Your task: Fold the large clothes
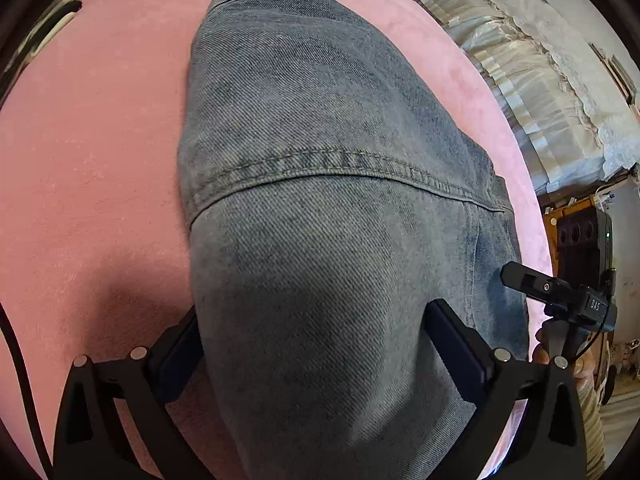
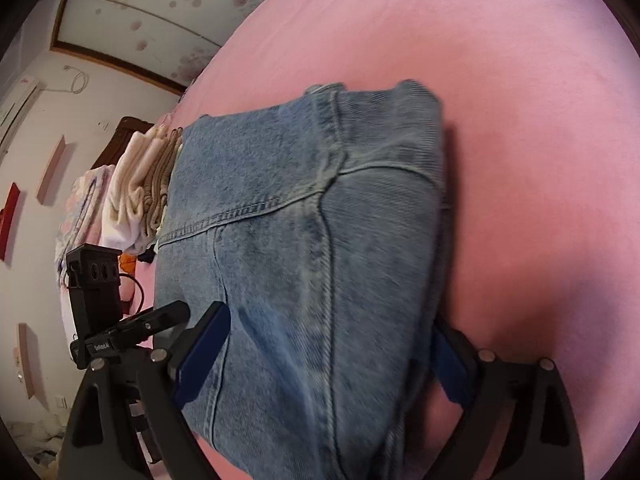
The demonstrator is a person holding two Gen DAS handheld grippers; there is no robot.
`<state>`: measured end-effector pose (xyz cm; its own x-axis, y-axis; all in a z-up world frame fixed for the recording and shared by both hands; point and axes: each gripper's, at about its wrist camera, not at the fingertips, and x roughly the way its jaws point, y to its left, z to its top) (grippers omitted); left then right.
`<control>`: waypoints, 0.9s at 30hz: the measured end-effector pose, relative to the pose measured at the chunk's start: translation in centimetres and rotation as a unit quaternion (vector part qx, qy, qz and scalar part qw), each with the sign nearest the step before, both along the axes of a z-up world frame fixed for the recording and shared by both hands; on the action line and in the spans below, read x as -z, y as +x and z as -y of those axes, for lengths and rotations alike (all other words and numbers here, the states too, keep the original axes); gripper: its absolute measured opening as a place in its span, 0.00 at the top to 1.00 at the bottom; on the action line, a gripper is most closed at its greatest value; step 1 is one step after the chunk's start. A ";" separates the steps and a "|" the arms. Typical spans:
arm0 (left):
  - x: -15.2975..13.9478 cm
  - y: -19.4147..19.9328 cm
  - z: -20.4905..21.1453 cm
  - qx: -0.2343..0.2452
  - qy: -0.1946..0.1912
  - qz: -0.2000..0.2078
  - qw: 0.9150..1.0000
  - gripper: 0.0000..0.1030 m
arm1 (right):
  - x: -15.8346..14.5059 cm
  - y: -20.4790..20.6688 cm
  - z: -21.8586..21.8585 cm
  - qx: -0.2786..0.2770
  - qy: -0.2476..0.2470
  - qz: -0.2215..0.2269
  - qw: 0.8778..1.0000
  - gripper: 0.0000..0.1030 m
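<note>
the jeans [image 1: 328, 208] are lying on the pink bed [image 1: 88, 168], already folded into a thick, short bundle. they are resting near the side of the bed, with lots of pink showing around them.

the left claw [image 1: 316, 344] is reaching over one end of the bundle. its two fingers are spread wide, one on each side of the denim, so the cloth is filling the gap between them. it is not pinching. it looks like it is hugging the sides to keep the fold neat or to get ready to lift.

the right claw [image 2: 332, 348] is doing the same at its end of the jeans [image 2: 304, 216]. its fingers are also wide apart, with the thick denim sitting between them. i cannot tell if the blue pads [image 2: 204, 352] are pressing the cloth or just sitting beside it.

both claws are at the same end because a heavy bundle like this needs two holds, or it will flop open.

a pile of towels [image 2: 136, 184] is sitting just past the jeans, near the wall. i think the folding is almost done, and the next job is to squeeze and move the bundle, maybe onto a pile.
</note>
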<state>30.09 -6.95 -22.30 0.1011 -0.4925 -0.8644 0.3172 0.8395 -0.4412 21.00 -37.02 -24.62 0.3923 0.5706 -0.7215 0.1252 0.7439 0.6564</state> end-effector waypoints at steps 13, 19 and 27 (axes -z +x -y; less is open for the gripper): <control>0.7 0.7 0.6 0.007 -0.011 -0.025 1.000 0.00 | 0.8 1.6 -2.6 -0.041 -0.048 -0.008 0.998 0.00; 0.6 0.2 1.3 -0.004 -0.001 0.003 1.000 0.05 | 0.1 1.2 -3.4 -0.038 -0.079 0.014 0.996 0.09; -2.3 -2.1 2.8 -0.006 0.031 0.081 0.996 0.46 | -1.5 -0.1 -1.7 0.005 -0.030 0.023 0.999 0.76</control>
